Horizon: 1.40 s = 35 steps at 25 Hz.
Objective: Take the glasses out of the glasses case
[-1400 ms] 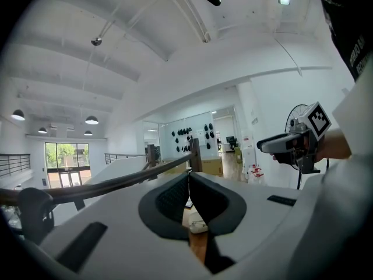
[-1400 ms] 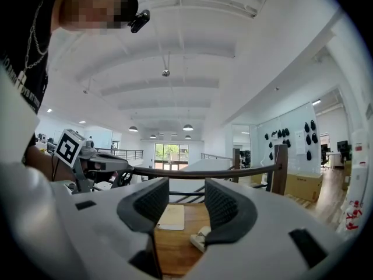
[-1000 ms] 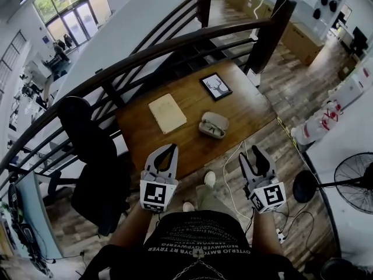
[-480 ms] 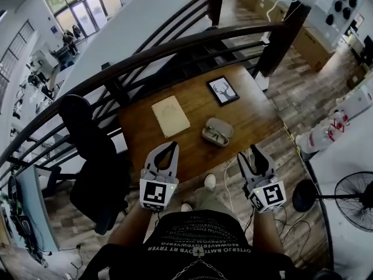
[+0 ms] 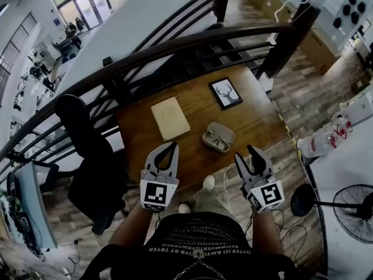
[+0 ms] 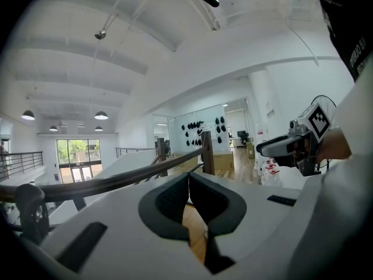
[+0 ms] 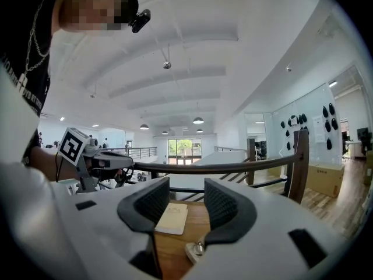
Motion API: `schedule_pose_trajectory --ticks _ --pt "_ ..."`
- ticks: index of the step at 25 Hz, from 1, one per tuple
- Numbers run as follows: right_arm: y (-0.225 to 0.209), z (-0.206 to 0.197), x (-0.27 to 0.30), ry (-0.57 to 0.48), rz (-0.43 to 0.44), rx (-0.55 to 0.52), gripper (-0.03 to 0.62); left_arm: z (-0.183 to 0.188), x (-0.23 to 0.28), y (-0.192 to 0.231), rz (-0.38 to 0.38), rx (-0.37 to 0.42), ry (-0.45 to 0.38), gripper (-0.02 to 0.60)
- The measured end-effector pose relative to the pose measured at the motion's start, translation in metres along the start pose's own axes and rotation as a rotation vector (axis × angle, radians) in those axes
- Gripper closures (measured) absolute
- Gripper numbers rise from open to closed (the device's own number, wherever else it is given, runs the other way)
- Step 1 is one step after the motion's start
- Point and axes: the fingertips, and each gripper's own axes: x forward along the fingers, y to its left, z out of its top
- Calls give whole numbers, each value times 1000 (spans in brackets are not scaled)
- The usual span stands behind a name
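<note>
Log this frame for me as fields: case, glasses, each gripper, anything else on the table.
case: open, on table
glasses: inside case
left gripper: shut, empty, apart from case
right gripper: open, empty, apart from case
also on table: notebook, framed picture
task: not yet started

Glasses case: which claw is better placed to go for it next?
Right, probably. The right claw sits nearer the open glasses case, with its jaws apart; the left claw is shut and farther off.
</note>
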Motion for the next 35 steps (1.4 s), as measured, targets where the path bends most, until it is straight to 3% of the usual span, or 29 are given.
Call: schedule_pose_trajectory --ticks 23,35 --pt "-59 -98 87 188 95 99 427 -30 88 -6 -17 -52 53 552" --pt "-68 -193 122 335 158 174 430 -49 109 -4 -19 -52 97 552"
